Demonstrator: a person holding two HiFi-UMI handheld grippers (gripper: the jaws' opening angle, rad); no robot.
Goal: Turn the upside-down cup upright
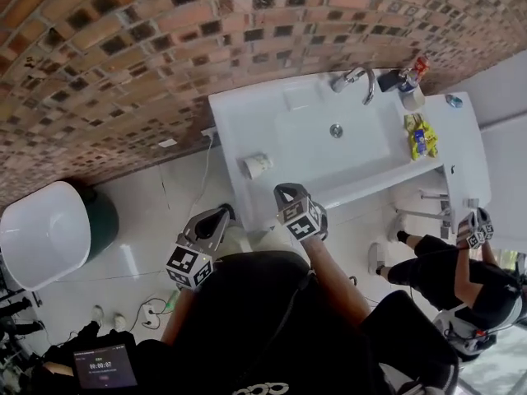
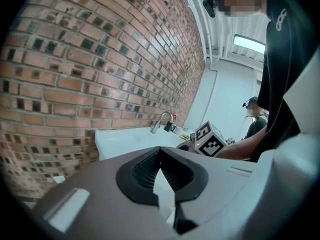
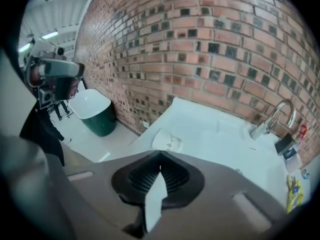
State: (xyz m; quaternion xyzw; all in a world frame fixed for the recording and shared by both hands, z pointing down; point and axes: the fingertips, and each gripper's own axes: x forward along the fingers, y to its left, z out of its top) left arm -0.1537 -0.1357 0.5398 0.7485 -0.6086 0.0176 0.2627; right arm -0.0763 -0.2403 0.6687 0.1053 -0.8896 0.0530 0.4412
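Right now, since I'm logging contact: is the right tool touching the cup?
Apart. The head view shows bare sink top between the right tool and the cup.

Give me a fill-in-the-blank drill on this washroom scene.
In the head view, the cup sits ___ of the sink bowl. The wall behind it is ___. The left hand-held gripper and right hand-held gripper are both ___. The packet near the faucet is mainly ___.
Missing: left; brick; shut; yellow.

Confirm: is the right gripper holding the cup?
No: in the right gripper view the right gripper is shut with nothing between its jaws, and the cup sits on the sink counter ahead.
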